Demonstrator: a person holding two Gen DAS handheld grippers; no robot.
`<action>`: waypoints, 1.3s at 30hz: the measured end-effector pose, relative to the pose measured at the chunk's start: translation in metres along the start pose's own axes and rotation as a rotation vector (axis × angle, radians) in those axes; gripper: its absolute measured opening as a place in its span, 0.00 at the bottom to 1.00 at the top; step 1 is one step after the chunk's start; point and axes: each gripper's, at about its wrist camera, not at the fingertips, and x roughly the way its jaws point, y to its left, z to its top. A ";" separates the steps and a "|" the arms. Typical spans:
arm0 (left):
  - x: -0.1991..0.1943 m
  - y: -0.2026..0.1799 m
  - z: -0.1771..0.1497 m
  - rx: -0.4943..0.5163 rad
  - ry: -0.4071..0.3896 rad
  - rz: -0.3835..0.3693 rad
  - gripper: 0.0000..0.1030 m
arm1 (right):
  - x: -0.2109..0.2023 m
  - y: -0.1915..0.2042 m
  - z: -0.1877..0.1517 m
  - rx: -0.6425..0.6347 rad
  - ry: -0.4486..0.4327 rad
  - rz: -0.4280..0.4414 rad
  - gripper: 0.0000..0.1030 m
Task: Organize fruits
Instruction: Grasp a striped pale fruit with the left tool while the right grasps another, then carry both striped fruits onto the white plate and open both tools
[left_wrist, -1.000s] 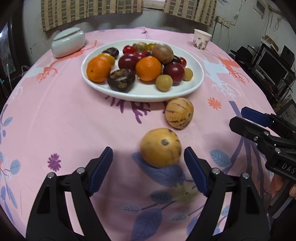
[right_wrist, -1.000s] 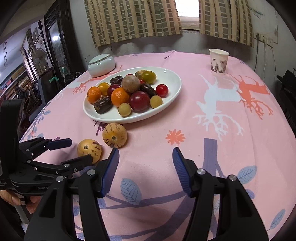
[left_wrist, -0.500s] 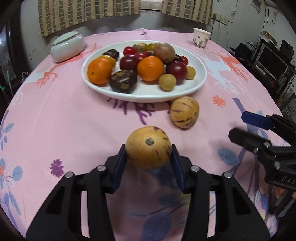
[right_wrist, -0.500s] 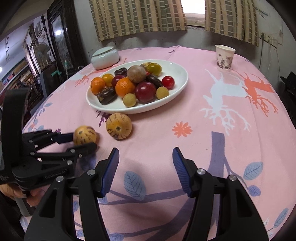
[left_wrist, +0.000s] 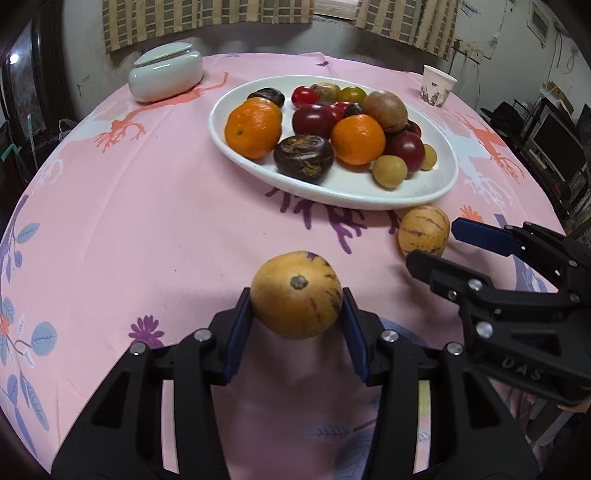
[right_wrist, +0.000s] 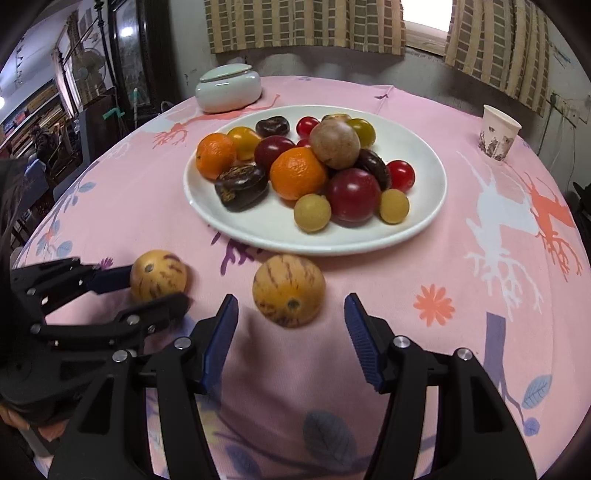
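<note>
we have the left tongs (left_wrist: 297, 314) clamped on a striped yellow fruit (left_wrist: 296, 294), lifted near the desk's front edge. right tongs (right_wrist: 290, 325) spread apart around second striped fruit (right_wrist: 289, 290), not yet gripped. plate (right_wrist: 424, 206) mid-desk holds most fruit; two left to place.

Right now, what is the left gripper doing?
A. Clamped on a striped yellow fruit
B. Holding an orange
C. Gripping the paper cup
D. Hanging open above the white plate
A: the left gripper has both blue pads pressed against the striped yellow fruit, short of the white plate.
</note>
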 end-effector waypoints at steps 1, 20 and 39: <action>0.000 0.002 0.000 -0.006 0.001 -0.006 0.46 | 0.002 0.000 0.001 0.005 -0.001 -0.001 0.59; -0.005 -0.004 -0.001 0.025 -0.034 -0.005 0.46 | -0.061 -0.036 -0.034 0.051 -0.107 -0.004 0.41; -0.066 -0.021 0.041 0.063 -0.159 -0.007 0.46 | -0.097 -0.051 0.005 0.015 -0.206 -0.005 0.41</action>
